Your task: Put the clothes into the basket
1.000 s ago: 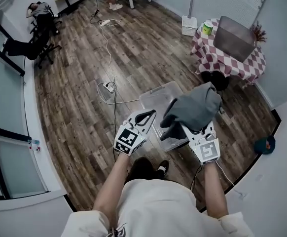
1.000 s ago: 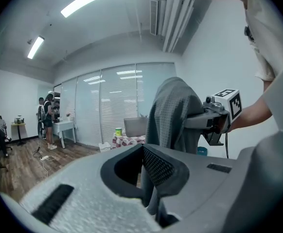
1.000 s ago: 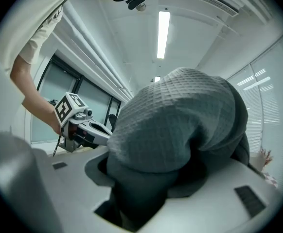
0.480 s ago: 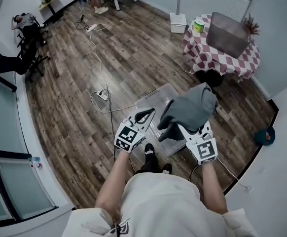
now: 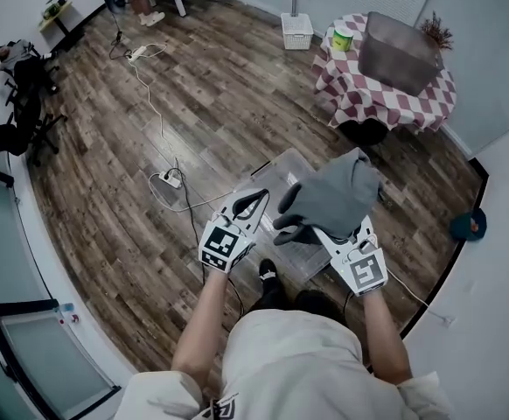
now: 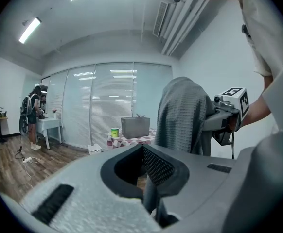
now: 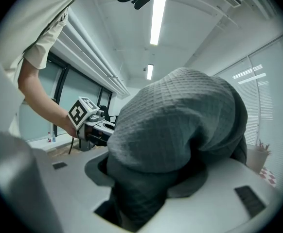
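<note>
1. Right hand-held gripper (image 5: 307,230): clenched on a grey waffle-knit garment (image 5: 335,195). The cloth is bunched between the jaws and drapes over them, hiding the pads in the right gripper view.
2. Left hand-held gripper (image 5: 256,201): closed, with the curved tips meeting so that the black pads ring an open loop, and nothing is gripped. It stands just left of the garment.
3. Garment: held up off the floor. In the head view it overlaps the right part of the clear plastic basket (image 5: 276,166), which stands on the floor under both grippers. The garment is not inside the basket.
4. Markings: each gripper bears a cube with black-and-white square markers. No lettering can be read.
5. Floor (image 5: 228,94): brown wood planks. A white power strip (image 5: 169,180) and its cable lie to the left of the basket, and a teal cap (image 5: 467,226) lies at the right wall.
6. Far right: a bench (image 5: 386,103) under a red-and-white checked cloth carries a grey box (image 5: 399,46) and a green-and-yellow cup (image 5: 342,39). A small white crate (image 5: 296,30) stands on the floor beside it.
7. Room: glass walls with blinds and strip lights on the ceiling.
</note>
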